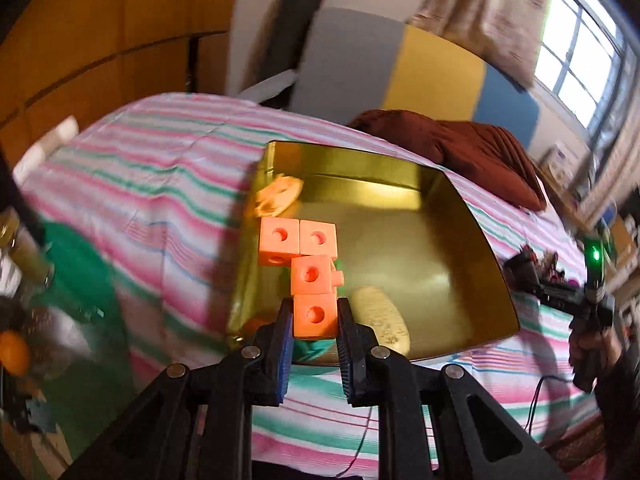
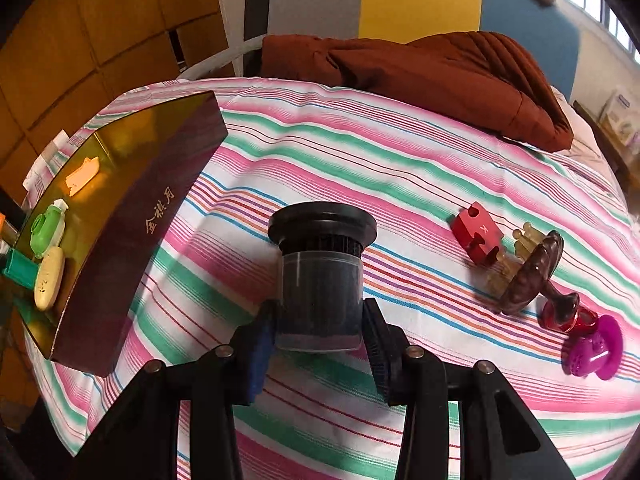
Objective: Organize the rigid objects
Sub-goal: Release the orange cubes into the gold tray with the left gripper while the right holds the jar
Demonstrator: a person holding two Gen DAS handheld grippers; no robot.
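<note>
My left gripper is shut on an orange piece of several linked cubes and holds it over the near left part of the gold-lined box. A cream oval object lies in the box beside it. My right gripper is shut on a dark cylindrical container with a black flared cap, above the striped cloth. In the right wrist view the box stands at the left, dark maroon outside, holding a green item and the cream oval.
On the striped cloth at the right lie a red puzzle block, a brown wooden piece, a red ring and a magenta piece. A brown blanket lies at the back. Clutter sits left of the box.
</note>
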